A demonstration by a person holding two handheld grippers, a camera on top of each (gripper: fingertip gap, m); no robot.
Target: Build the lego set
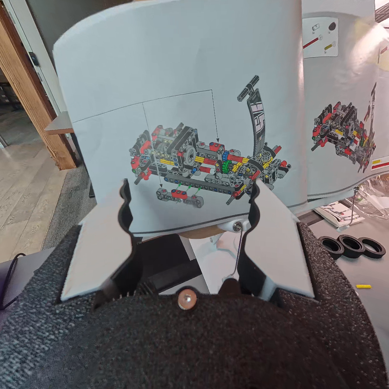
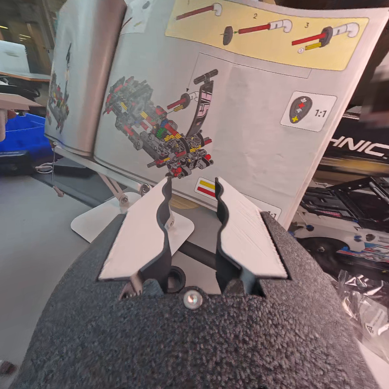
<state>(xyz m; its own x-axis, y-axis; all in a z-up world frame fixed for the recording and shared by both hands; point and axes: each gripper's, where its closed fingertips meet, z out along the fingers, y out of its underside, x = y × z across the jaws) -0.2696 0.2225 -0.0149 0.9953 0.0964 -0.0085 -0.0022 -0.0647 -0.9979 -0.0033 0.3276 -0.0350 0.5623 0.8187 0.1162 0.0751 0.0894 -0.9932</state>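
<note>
An open instruction booklet [image 1: 179, 73] stands upright on a white stand [image 1: 229, 227], its pages showing drawings of a vehicle chassis. My left gripper [image 1: 189, 185] is open and empty, held just in front of the booklet's left page. In the right wrist view the right page of the booklet [image 2: 252, 126] fills the middle. My right gripper [image 2: 192, 179] is open and empty, close to that page's lower edge. Three black tyres [image 1: 351, 246] and a small yellow piece [image 1: 363, 286] lie on the grey table [image 1: 368, 273] at the right.
The stand's white base plate [image 2: 84, 225] sits on the table below the booklet. A set box with a car picture [image 2: 347, 221] stands behind at the right, with clear plastic bags [image 2: 366, 305] in front of it. A blue bin [image 2: 23, 134] is at the far left.
</note>
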